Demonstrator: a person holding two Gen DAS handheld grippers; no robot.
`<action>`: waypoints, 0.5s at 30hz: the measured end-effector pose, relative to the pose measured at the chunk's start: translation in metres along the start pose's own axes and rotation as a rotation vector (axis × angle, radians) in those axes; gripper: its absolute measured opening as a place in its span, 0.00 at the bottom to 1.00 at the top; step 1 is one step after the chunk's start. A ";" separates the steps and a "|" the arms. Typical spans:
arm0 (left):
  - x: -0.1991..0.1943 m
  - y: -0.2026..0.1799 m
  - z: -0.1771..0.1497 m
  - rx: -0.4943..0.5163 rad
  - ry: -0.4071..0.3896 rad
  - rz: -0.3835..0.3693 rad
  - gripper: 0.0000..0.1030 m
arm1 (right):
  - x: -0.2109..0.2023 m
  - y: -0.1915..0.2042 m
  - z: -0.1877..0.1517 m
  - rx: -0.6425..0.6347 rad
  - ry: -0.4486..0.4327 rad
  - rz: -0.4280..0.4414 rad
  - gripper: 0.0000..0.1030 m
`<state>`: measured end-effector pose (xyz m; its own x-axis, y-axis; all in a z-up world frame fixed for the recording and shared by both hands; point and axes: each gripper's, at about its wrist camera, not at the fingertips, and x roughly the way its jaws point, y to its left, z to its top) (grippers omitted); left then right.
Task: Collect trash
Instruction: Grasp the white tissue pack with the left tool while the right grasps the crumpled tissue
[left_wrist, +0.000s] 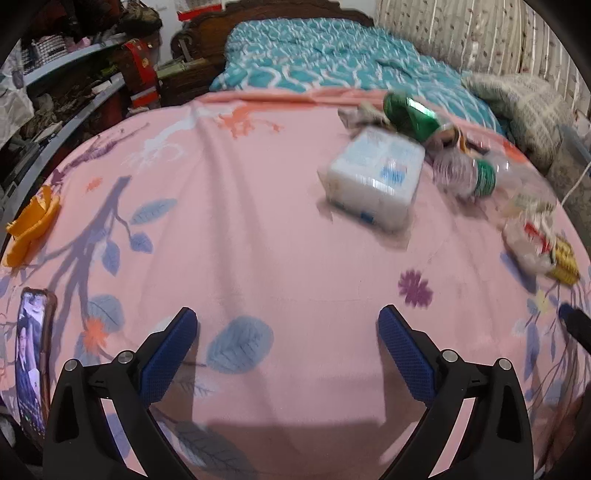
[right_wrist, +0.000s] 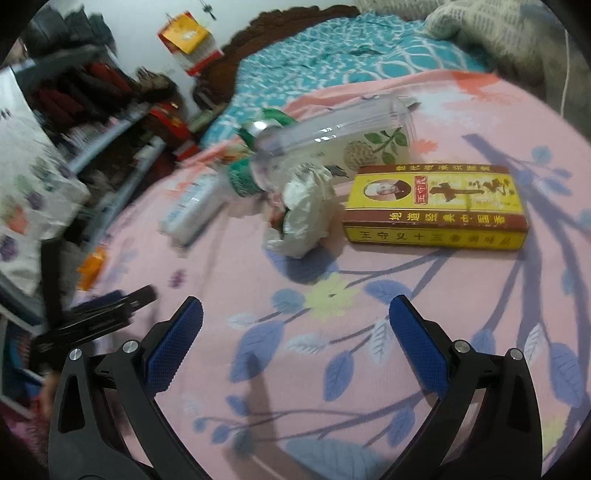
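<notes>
**Litter on the bed, both grippers empty**

Just left of the yellow box (right_wrist: 434, 206) lies crumpled paper (right_wrist: 304, 210): light, soft, best pinched across its bulk. Behind it lies a clear bottle (right_wrist: 332, 140), slippery. Right gripper (right_wrist: 295, 332) and left gripper (left_wrist: 286, 339) stand spread.
</notes>
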<state>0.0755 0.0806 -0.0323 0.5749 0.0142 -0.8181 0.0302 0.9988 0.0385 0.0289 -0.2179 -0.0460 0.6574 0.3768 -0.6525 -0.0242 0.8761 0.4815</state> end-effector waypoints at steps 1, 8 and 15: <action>-0.005 0.000 0.003 -0.005 -0.029 0.005 0.92 | -0.007 -0.002 0.000 0.002 -0.023 0.005 0.97; -0.015 -0.019 0.049 0.020 -0.149 -0.023 0.92 | -0.024 -0.004 0.029 -0.059 -0.076 -0.042 0.85; 0.027 -0.053 0.078 0.119 -0.097 0.005 0.92 | 0.022 0.021 0.056 -0.138 0.019 -0.039 0.65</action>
<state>0.1537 0.0240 -0.0118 0.6512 0.0092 -0.7589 0.1201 0.9861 0.1151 0.0845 -0.2083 -0.0178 0.6454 0.3466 -0.6807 -0.1037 0.9226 0.3715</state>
